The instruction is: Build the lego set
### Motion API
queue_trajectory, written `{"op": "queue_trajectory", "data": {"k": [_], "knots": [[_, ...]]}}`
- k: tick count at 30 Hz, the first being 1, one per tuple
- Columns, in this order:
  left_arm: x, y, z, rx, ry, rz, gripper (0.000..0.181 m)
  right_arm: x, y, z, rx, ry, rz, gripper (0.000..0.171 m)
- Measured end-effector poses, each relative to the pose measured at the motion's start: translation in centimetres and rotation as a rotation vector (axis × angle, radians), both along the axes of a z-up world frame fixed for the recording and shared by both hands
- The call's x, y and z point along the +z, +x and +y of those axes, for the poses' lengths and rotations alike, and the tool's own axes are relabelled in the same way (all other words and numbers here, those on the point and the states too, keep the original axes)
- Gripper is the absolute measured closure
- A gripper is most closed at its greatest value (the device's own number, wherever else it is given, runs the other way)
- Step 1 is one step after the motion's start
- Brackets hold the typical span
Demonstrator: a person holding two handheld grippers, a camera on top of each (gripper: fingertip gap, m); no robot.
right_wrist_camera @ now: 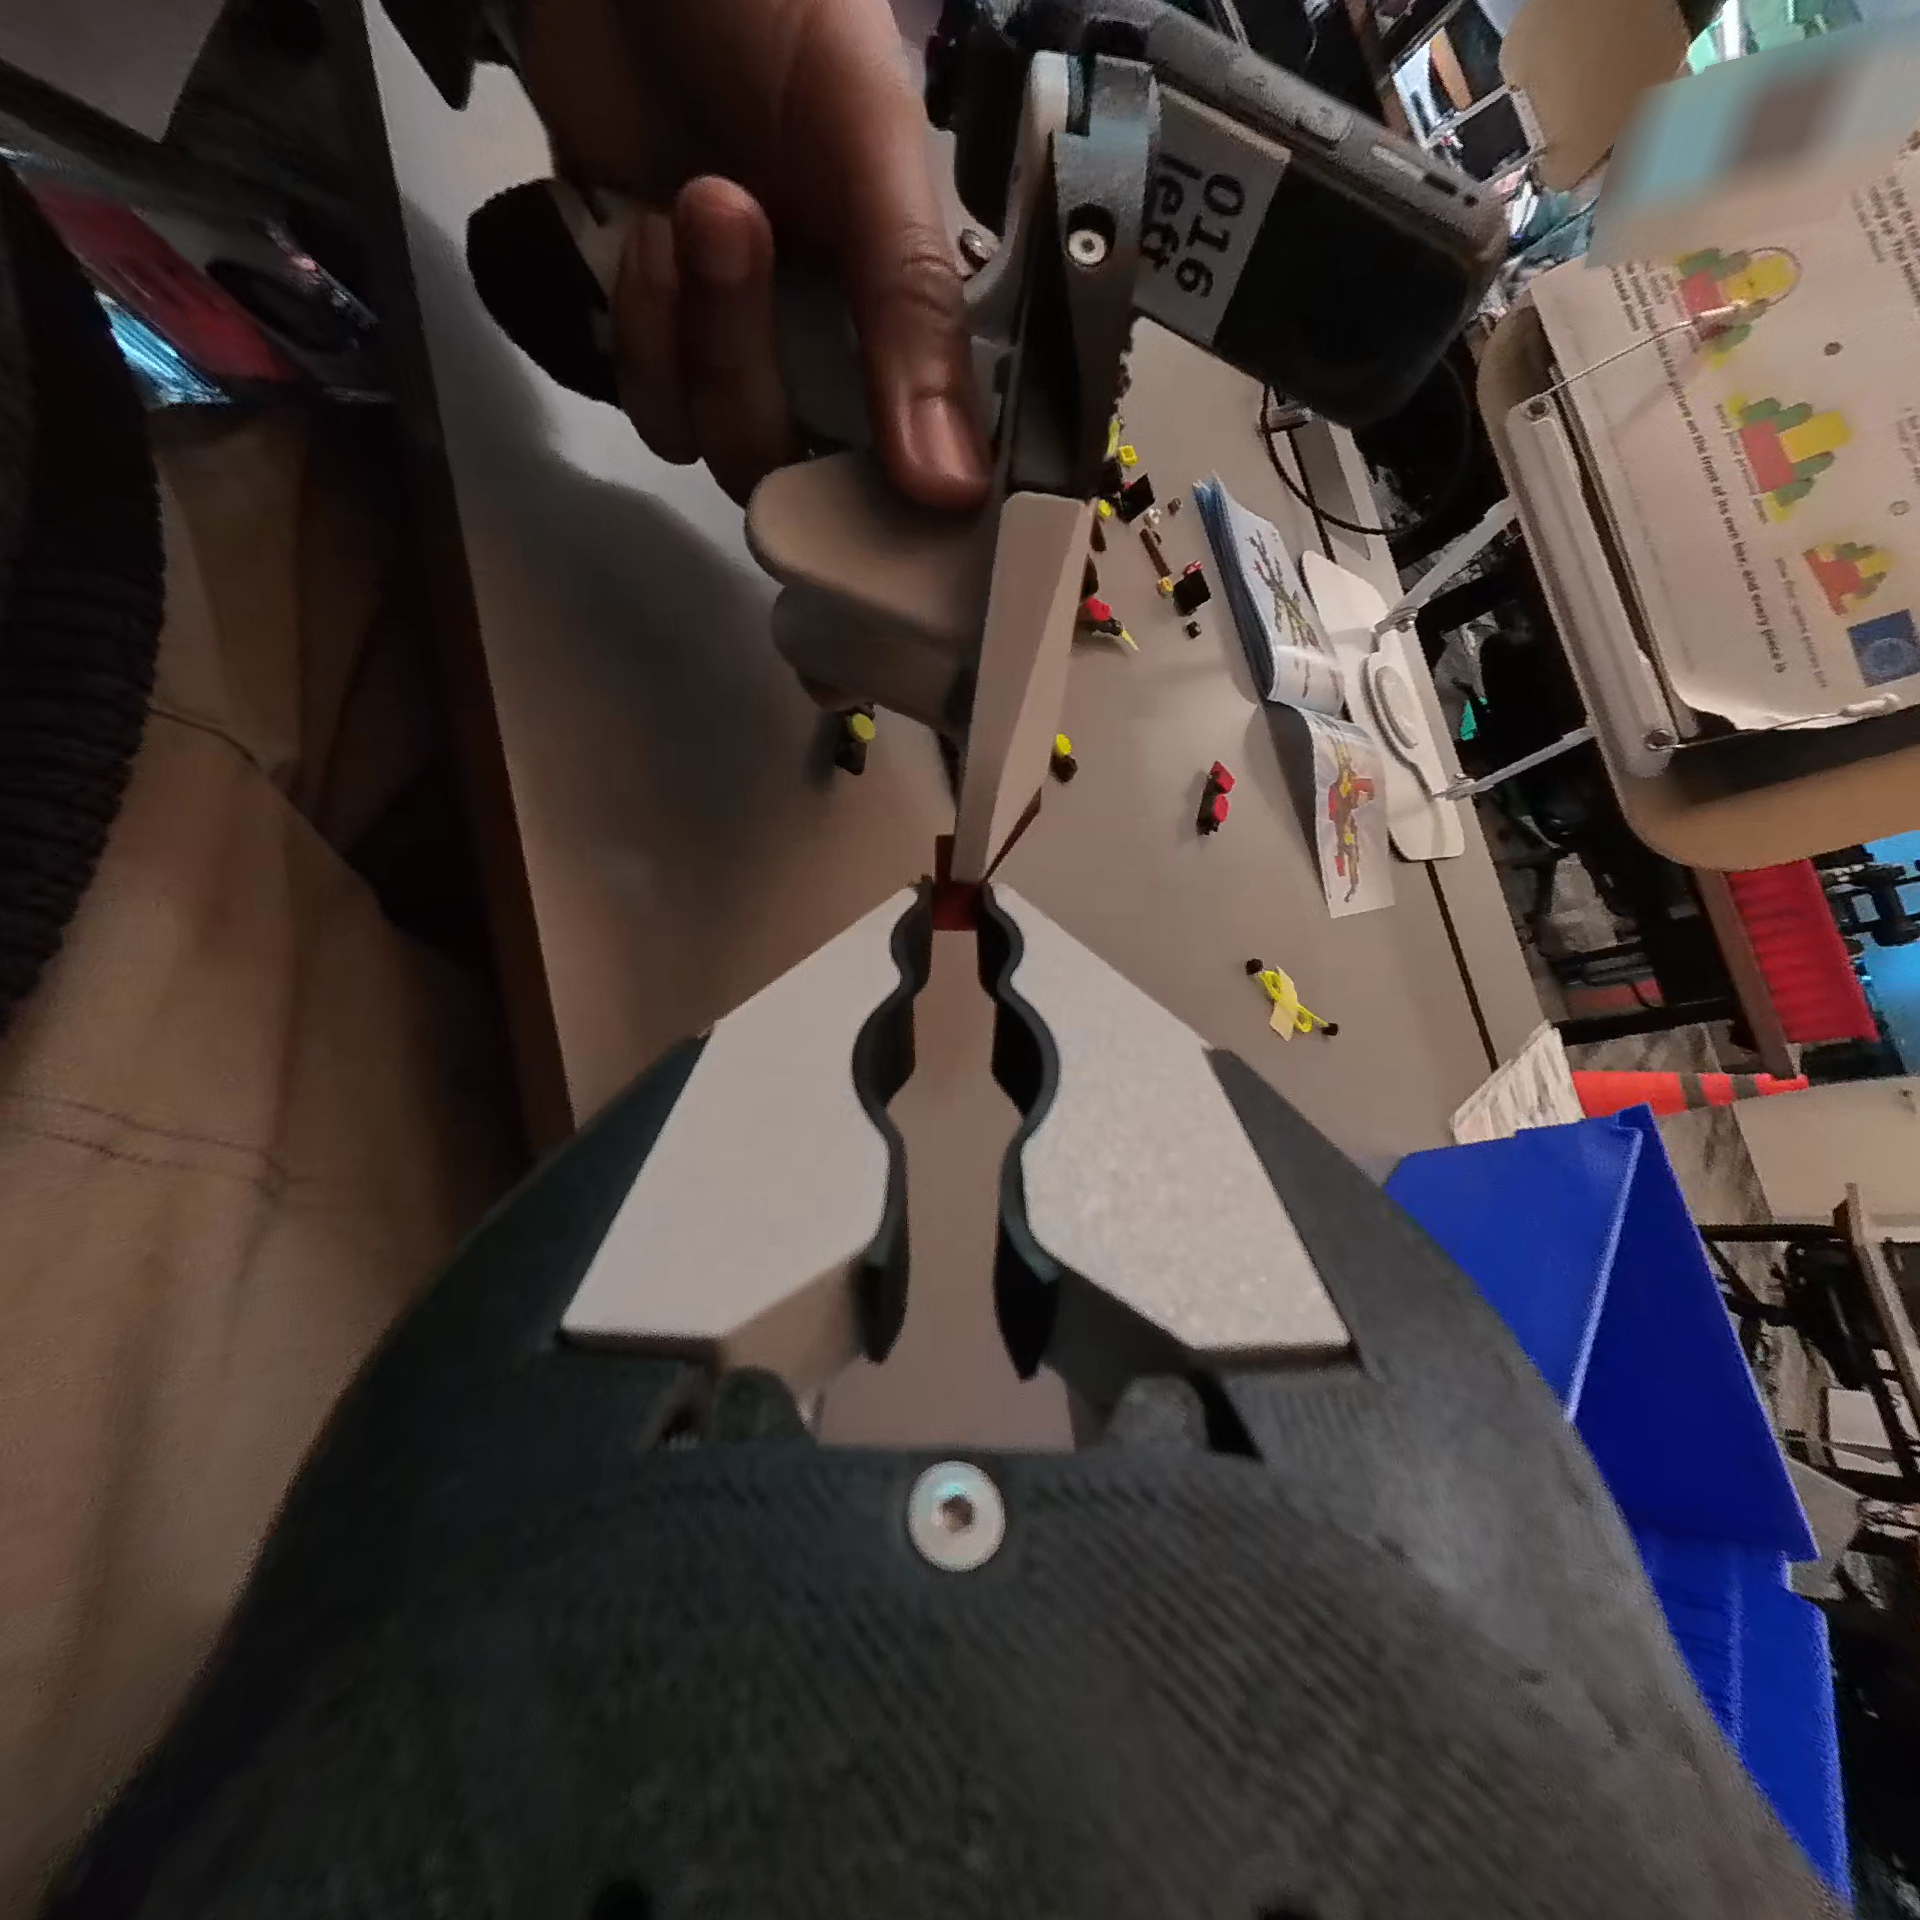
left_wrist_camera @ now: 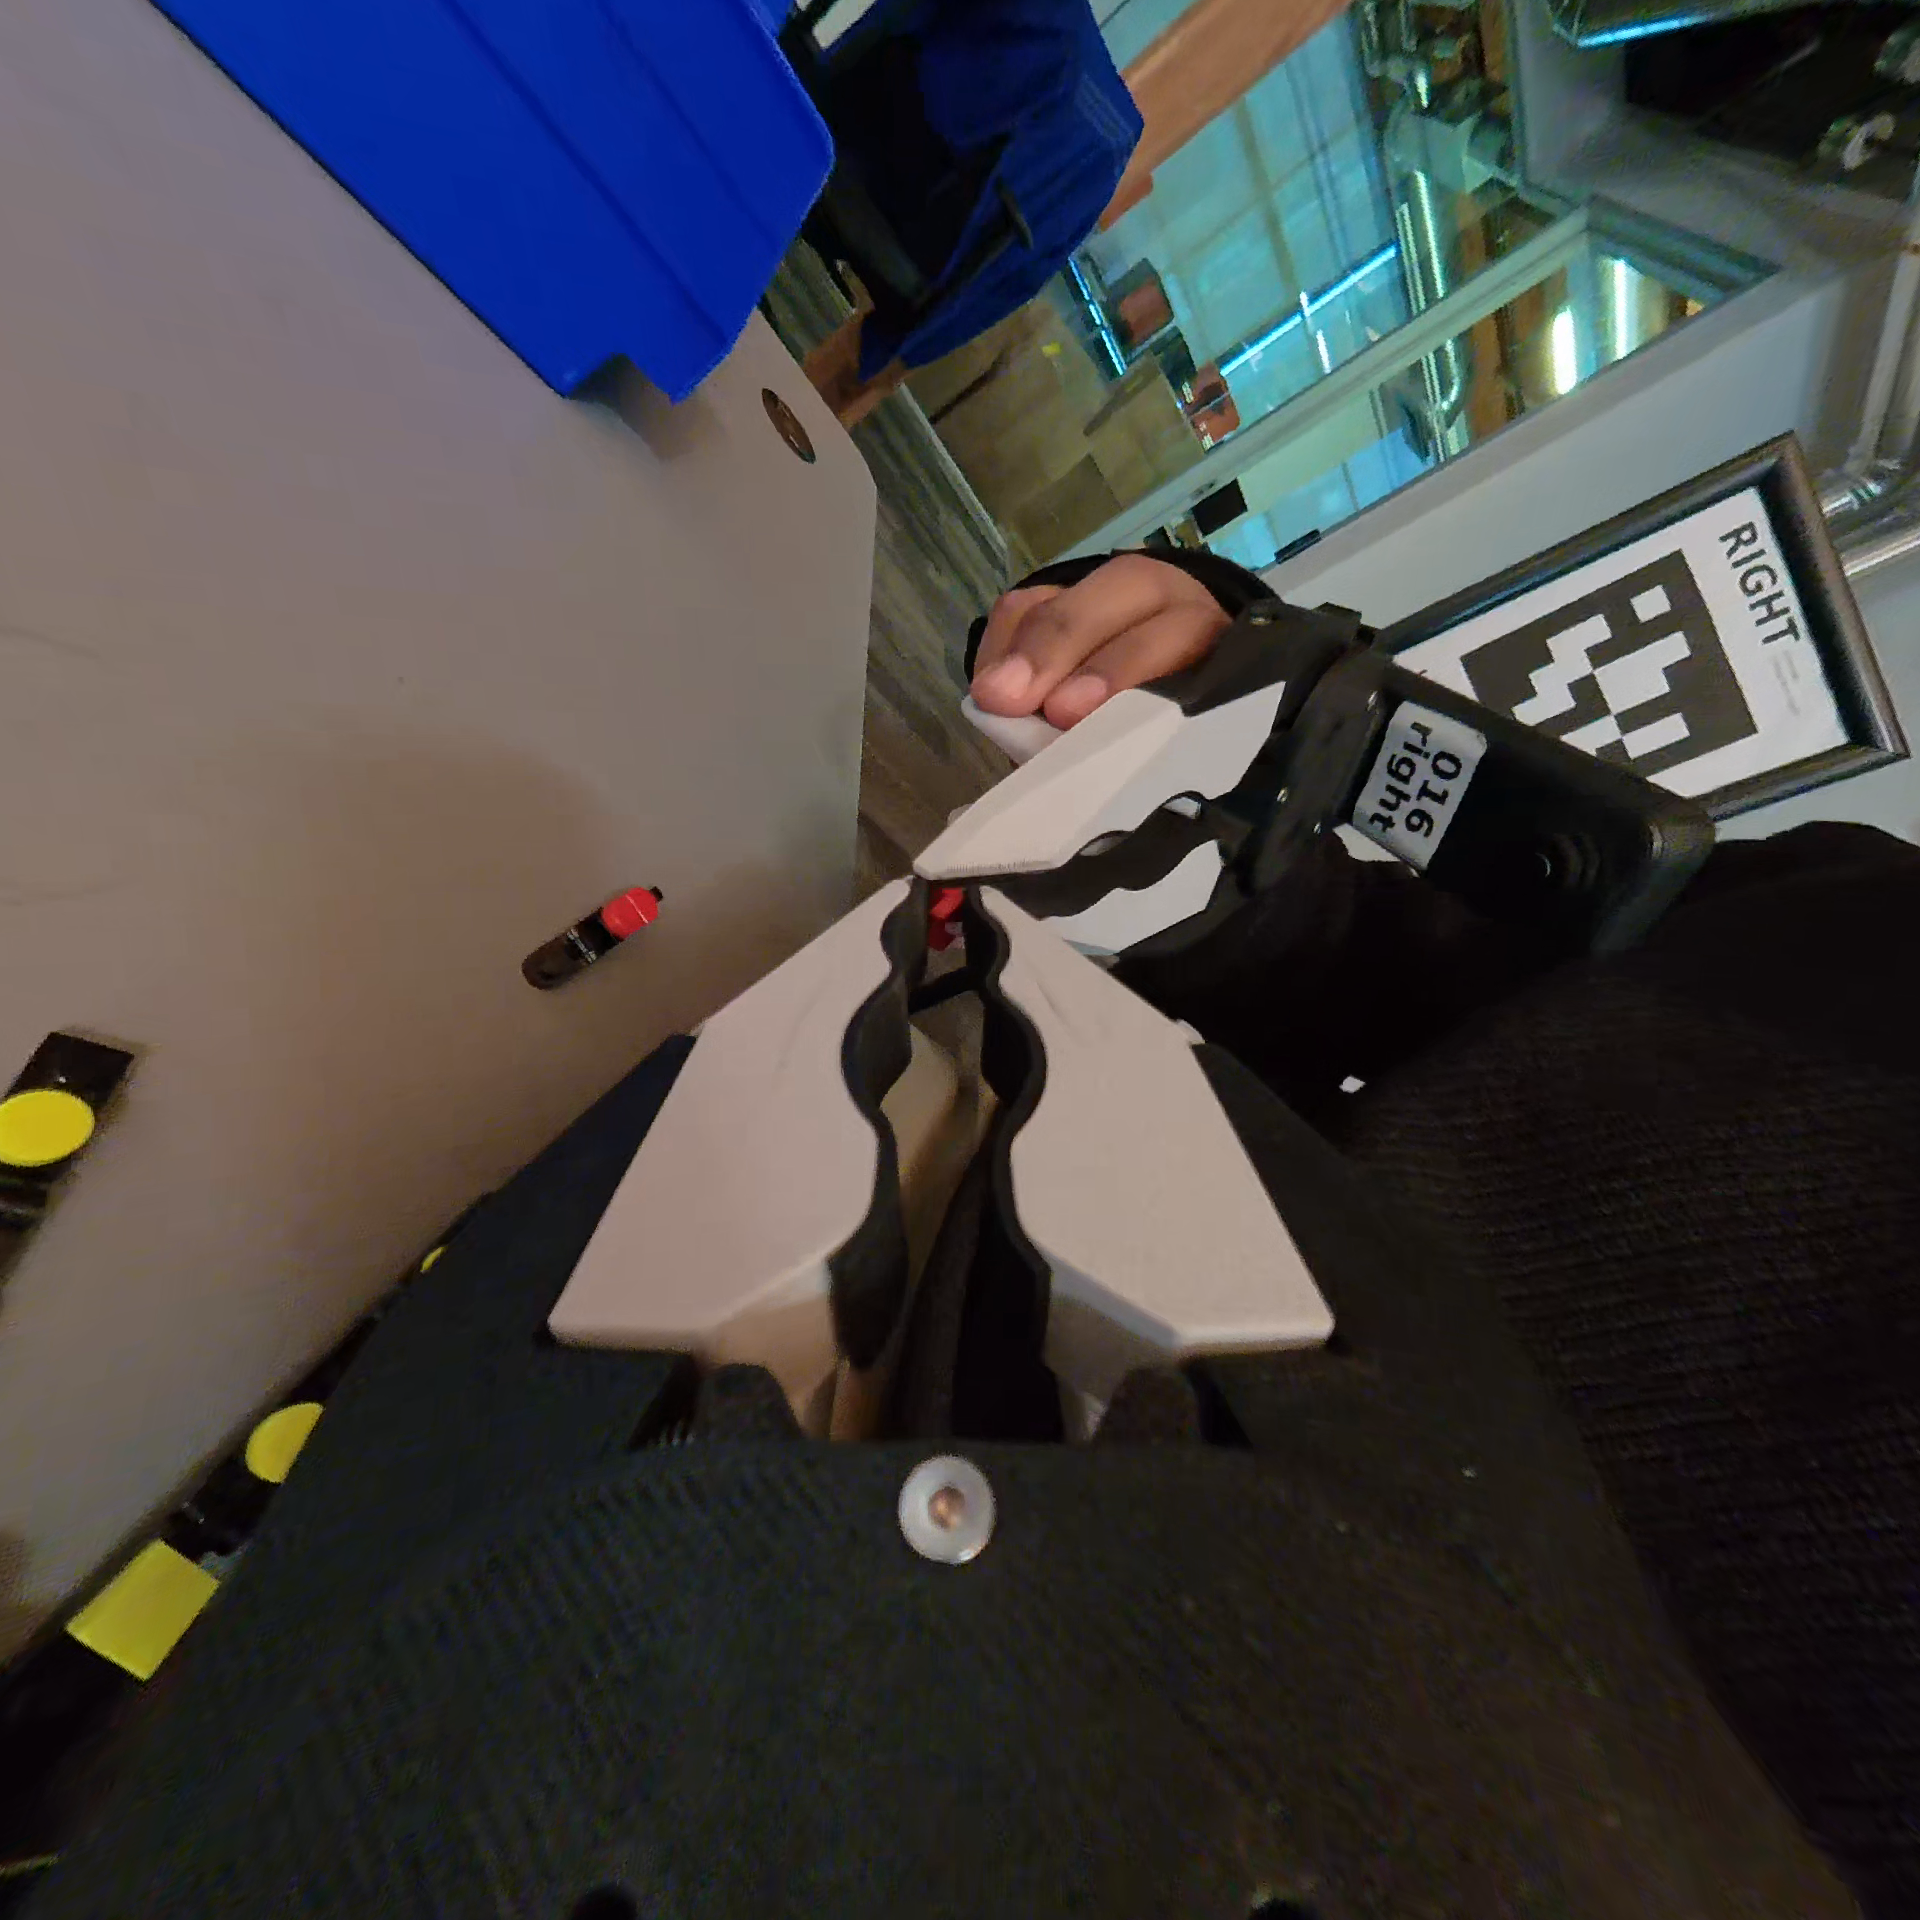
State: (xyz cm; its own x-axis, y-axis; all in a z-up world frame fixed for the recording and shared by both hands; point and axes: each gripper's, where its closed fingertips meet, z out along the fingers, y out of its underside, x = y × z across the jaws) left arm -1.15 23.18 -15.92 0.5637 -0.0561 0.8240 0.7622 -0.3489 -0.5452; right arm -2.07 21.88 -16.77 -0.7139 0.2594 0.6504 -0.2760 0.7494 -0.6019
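Note:
My left gripper (left_wrist_camera: 940, 909) and right gripper (right_wrist_camera: 951, 904) meet tip to tip in the air beside the grey table (left_wrist_camera: 416, 675). Both are shut on a small red lego piece (left_wrist_camera: 943, 920), which also shows in the right wrist view (right_wrist_camera: 951, 900). I cannot tell whether it is one piece or two pressed together. In the left wrist view the right gripper (left_wrist_camera: 925, 864) comes in from the right. In the right wrist view the left gripper (right_wrist_camera: 971, 868) comes down from above. A hand holds each.
A black and red piece (left_wrist_camera: 592, 935) and yellow and black pieces (left_wrist_camera: 42, 1127) lie on the table. More loose pieces (right_wrist_camera: 1216, 795), an open instruction booklet (right_wrist_camera: 1299, 665) and a blue bin (right_wrist_camera: 1621, 1299) show in the right wrist view. A printed sheet (right_wrist_camera: 1714, 416) stands behind. Less than 4 cm separates the two grippers' tips.

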Motion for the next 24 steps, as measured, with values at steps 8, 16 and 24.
{"op": "queue_trajectory", "data": {"k": [8, 16, 24], "knots": [[-1.9, -3.0, -0.9, 0.116, -0.130, 0.247, 0.172, 0.5, -0.3, 4.8, -0.309, -0.136, -0.173, 0.165], [-6.2, -2.4, 0.3, 0.075, -0.411, 0.619, 0.167, 0.9, 4.5, 4.7, -0.358, -0.388, -0.350, 0.165], [-7.4, -1.4, 0.2, 0.065, -0.551, 0.665, 0.163, 1.6, 5.2, 4.4, -0.310, -0.431, -0.388, 0.165]]}}
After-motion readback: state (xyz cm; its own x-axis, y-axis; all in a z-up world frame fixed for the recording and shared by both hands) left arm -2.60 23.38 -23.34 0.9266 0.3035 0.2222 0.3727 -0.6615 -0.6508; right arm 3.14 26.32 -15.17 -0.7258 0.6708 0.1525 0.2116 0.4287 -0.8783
